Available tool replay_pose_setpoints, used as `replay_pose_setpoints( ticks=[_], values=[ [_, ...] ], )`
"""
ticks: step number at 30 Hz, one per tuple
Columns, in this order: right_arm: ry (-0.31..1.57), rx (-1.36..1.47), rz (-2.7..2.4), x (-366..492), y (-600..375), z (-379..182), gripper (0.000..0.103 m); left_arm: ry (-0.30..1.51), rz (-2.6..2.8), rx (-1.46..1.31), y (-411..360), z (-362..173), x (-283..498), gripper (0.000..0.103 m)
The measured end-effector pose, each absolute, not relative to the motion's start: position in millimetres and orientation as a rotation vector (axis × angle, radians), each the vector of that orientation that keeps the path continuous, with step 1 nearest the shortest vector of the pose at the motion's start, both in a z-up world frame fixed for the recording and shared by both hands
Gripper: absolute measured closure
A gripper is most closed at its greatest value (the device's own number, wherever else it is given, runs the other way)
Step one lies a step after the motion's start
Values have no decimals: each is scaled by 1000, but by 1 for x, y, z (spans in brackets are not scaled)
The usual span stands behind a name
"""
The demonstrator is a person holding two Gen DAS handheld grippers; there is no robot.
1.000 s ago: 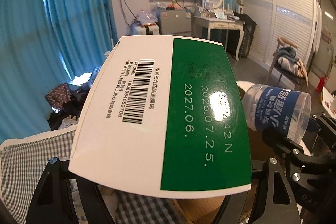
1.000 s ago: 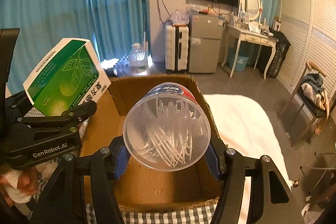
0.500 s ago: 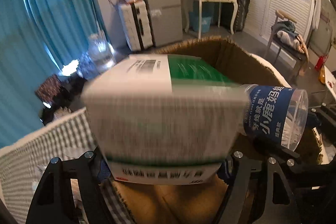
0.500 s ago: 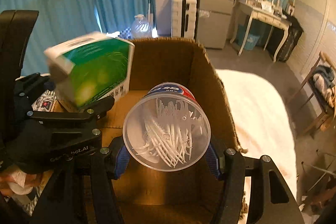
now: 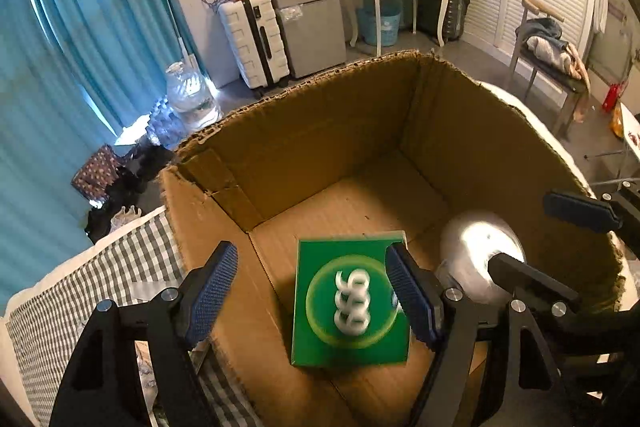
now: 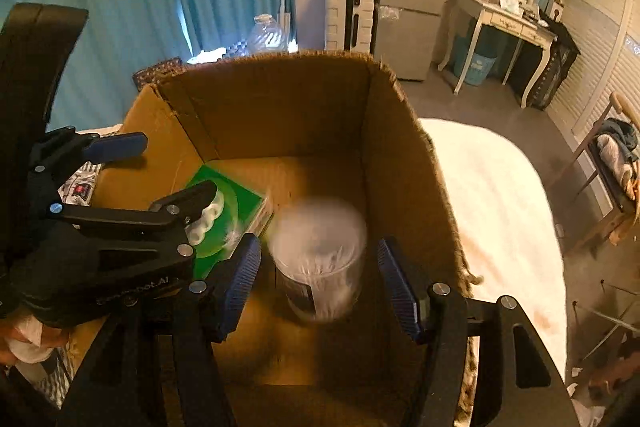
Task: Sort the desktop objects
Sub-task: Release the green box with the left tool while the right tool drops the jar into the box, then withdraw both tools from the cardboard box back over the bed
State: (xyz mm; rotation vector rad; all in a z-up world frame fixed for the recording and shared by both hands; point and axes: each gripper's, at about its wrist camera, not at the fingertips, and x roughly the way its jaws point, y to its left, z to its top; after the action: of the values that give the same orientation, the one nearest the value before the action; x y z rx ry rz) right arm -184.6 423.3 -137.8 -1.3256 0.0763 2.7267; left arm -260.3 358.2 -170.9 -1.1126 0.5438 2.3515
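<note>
A green carton pack with a white ring logo lies flat on the floor of the brown cardboard box, blurred. My left gripper hangs above it, open, its blue pads clear of the pack. Beside the pack, a clear jar of white picks stands blurred on the box floor. My right gripper straddles it, open, with a gap on each side. The right wrist view also shows the green pack under the left gripper. The jar shows by the right gripper in the left wrist view.
The cardboard box sits between a grey checked cloth and a white cover. Beyond are blue curtains, a white suitcase, a small fridge, a water jug, a dressing table and a chair.
Both grippers dipped down over the box. The green pack left the left jaws and landed on the box floor. The jar slipped out of the right jaws and dropped beside it.
</note>
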Motion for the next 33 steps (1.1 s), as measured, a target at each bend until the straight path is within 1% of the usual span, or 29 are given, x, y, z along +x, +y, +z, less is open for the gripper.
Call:
replay_pose_setpoints(
  ticks=[2,5,9,11,19,26,27,28,30,31,33],
  values=[
    [80,-1304,2736,-181,422,-129,39,529,2359,-1096,354,-162,-255,24],
    [81,-1262,2743,-175,420,-115,39,519,2376,-1070,348,-149,-250,20],
    [88,-1206,2754,-166,415,-95,38,485,2398,-1034,334,-125,-242,19],
    [76,-1173,2762,-158,409,-82,34,475,2417,-1005,328,-112,-236,19],
    [75,-1024,2798,-127,398,-31,30,380,2498,-902,301,-57,-209,18],
    [78,-904,2833,-93,386,8,26,292,2536,-801,271,-9,-174,9],
    [80,-888,2838,-89,383,12,25,281,2542,-789,268,-4,-169,8],
    [84,-858,2848,-82,379,19,21,269,2547,-776,264,2,-165,7],
    [87,-819,2861,-72,374,26,19,243,2567,-750,255,11,-156,2],
    [86,-802,2869,-67,371,31,17,232,2578,-740,250,15,-153,2],
    [85,-765,2891,-57,365,40,9,205,2585,-726,241,22,-146,1]
  ],
)
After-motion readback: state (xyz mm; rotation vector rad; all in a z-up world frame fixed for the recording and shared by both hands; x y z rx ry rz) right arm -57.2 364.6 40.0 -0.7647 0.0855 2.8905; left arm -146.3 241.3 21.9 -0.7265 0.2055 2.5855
